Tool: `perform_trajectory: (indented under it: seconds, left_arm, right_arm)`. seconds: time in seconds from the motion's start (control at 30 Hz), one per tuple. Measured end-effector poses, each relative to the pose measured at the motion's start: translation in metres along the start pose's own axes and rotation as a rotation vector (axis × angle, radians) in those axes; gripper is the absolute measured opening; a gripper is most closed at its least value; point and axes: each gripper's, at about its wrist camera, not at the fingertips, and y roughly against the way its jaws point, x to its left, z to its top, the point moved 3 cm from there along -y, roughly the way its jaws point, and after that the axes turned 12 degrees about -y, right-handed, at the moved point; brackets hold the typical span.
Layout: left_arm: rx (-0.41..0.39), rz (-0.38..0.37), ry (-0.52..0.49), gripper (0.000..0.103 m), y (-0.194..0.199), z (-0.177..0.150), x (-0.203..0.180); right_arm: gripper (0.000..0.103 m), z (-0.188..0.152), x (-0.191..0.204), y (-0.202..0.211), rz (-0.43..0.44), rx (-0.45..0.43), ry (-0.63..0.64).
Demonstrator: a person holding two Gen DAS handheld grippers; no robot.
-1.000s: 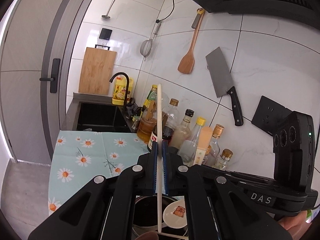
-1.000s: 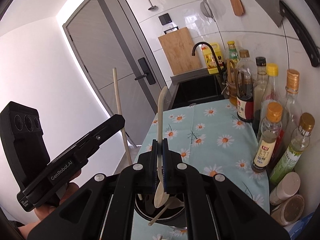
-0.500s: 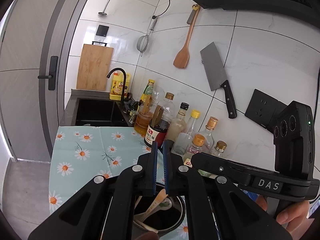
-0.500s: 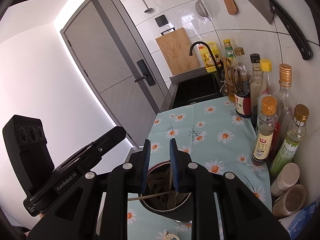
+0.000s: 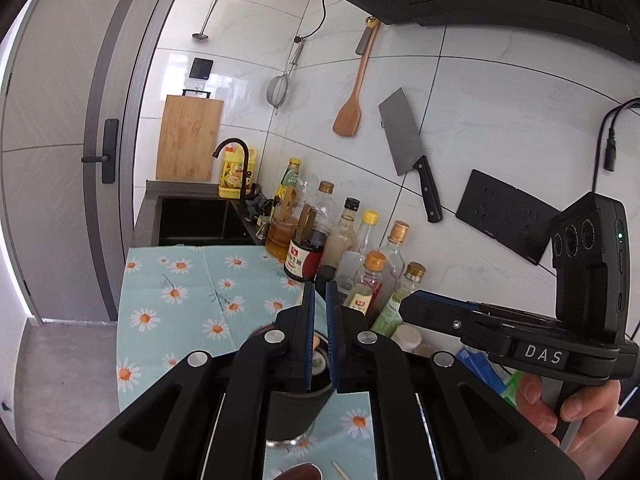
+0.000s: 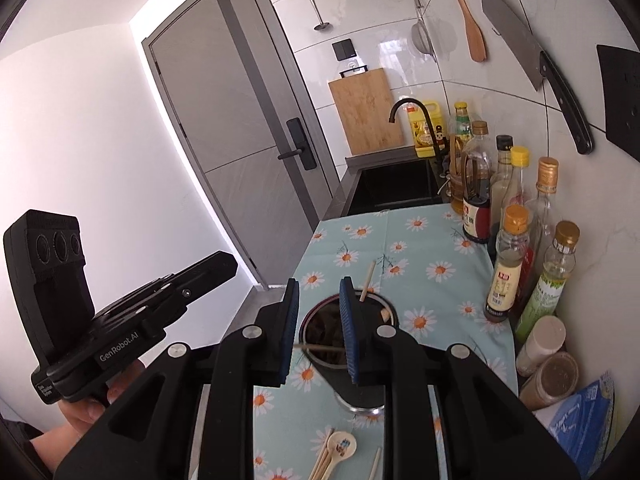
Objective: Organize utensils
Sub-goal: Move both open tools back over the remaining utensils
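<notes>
Both tools are above the dark utensil holder [image 6: 352, 360], which stands on the worktop [image 6: 420, 248] with its daisy-pattern cloth, near the row of bottles [image 6: 508, 264] along the tiled wall. The right hand-held gripper [image 6: 319, 332] has its jaws set well apart with nothing between them; through the gap one sees the mouth of the holder, where a chopstick [image 6: 367, 276] leans up over the rim and another thin stick lies across the opening. The left hand-held gripper [image 5: 319, 344] has its jaws only a little apart, a narrow slit, and it also holds nothing; it hangs just over the same holder [image 5: 296, 408]. So I judge the step in hand is the pause between two placements: some utensils are in the holder, but the work is not finished. On the cloth in front of the holder there lie a small ceramic spoon [image 6: 342, 446] with a picture on it and several loose chopsticks [image 6: 320, 460]. The next move, I think, asks one gripper to come down to these pieces, close on one thin handle without pushing the others, and lift it upright over the holder.
</notes>
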Motion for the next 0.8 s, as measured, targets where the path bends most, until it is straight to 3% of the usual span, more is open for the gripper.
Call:
perform_trajectory:
  seconds: [0.07,0.17,0.4,0.8]
  left_arm:
    - [0.018,-0.010,0.007,0.007,0.006,-0.007,-0.002]
    - [0.057,-0.021,0.029,0.029,0.015,-0.023,-0.005]
    - [0.155,-0.033,0.081,0.029,0.030,-0.068,-0.010]
    - [0.375,-0.054,0.159,0.029,0.029,-0.157,-0.015]
  right_arm:
    - [0.025,-0.011,-0.002,0.004,0.000,0.025,-0.007]
    - [0.025,-0.028,-0.007,0.005,-0.010,0.067,-0.016]
    - [0.025,-0.073,-0.030,0.002,-0.072,0.160,-0.027]
    - [0.031,-0.137,-0.075,-0.036,-0.193,0.441,-0.114]
